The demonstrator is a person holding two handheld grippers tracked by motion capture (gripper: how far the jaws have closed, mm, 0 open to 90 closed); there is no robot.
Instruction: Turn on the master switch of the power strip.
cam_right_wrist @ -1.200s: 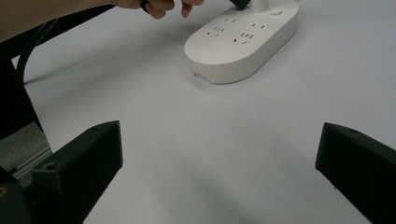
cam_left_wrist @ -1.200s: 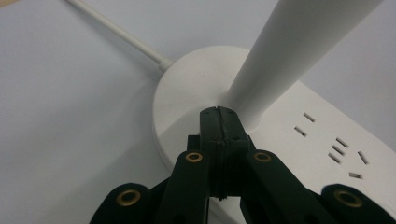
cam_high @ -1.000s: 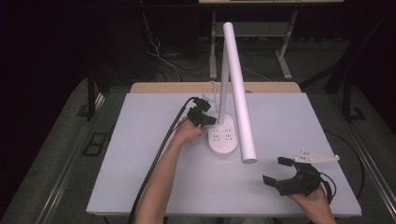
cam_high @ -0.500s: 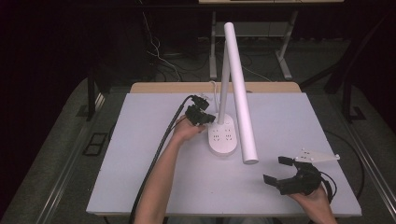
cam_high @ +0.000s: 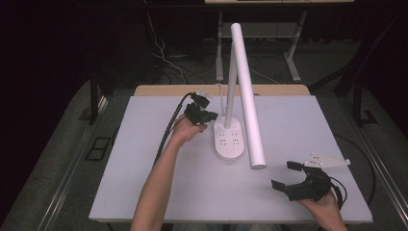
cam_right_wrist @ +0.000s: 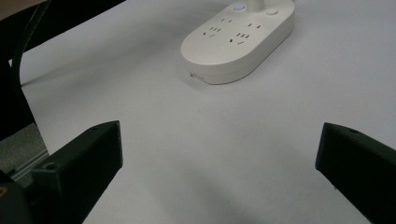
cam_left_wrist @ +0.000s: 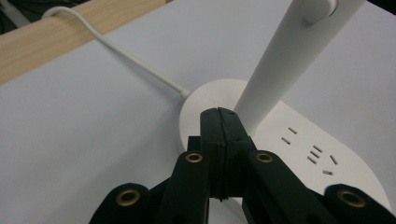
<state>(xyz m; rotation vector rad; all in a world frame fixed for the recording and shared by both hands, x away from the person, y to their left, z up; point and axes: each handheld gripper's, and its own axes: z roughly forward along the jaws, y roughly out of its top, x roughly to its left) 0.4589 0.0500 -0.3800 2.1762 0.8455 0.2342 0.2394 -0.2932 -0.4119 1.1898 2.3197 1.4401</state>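
**Left tongs closed at the lamp's base, right tongs wide open near the desk's front edge**

A white desk lamp stands near the middle of the pale desk, a little toward the far side. Its oval base carries socket slots on top, and a slanted stem rises from the far end of that base. A long white tube head runs from high at the far side down toward the near right, ending above the desk surface. A white cord leaves the base and runs over the wooden strip at the desk's far edge.

The left tongs sit just left of the base's far end, held in the person's left hand. In the left gripper view the jaws are pressed together with nothing between them, their tips at the foot of the stem over the rim of the base.

The right tongs rest in the right hand at the near right corner, well apart from the lamp. Their jaws stand spread wide, empty, pointing toward the base across bare desk.
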